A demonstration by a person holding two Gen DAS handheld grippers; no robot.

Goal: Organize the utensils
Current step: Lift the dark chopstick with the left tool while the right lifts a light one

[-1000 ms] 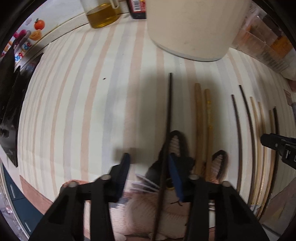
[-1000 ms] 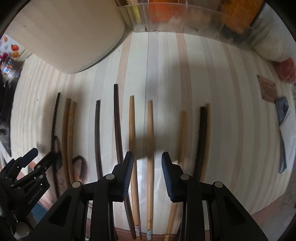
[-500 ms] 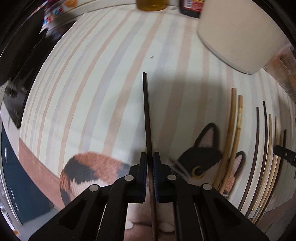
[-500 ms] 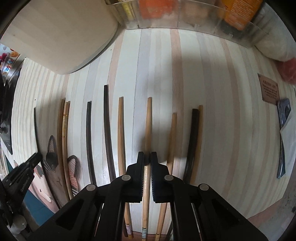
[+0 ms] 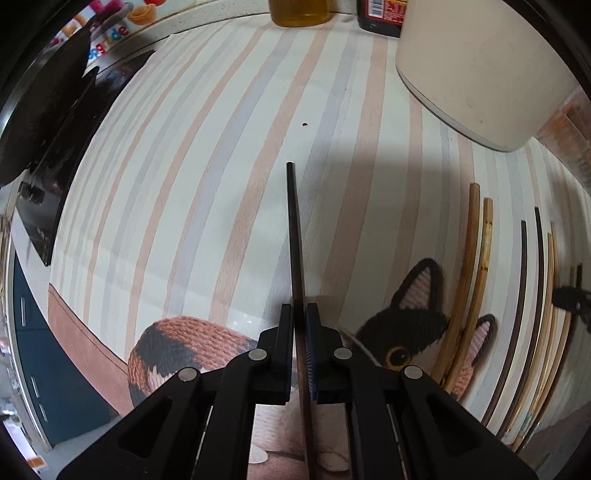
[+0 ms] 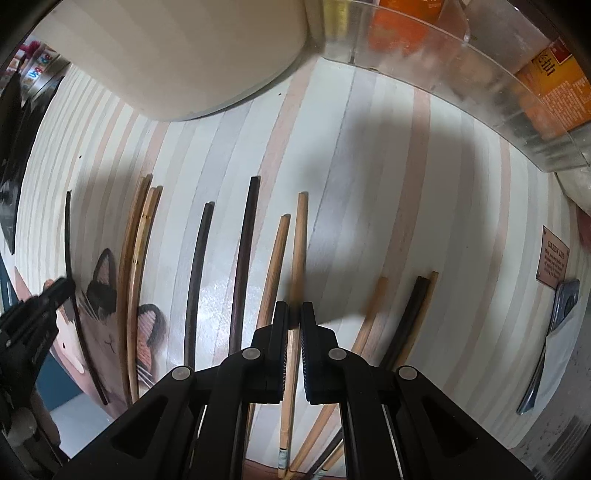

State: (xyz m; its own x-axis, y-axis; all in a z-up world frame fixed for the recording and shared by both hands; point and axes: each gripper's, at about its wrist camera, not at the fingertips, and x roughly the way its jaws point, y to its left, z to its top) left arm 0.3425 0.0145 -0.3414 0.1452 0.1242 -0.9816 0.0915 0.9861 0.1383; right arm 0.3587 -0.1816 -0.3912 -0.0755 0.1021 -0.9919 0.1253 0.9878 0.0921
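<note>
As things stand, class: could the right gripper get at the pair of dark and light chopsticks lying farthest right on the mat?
Probably not yet. The right gripper is shut on a light wooden chopstick, so it must release first. The pair itself lies uncovered nearby.

It looked like a home kitchen: an oil jug (image 5: 300,13) and sauce bottle (image 5: 380,18) stood behind chopsticks (image 6: 242,266) on a striped cat-print mat (image 5: 207,177).
</note>
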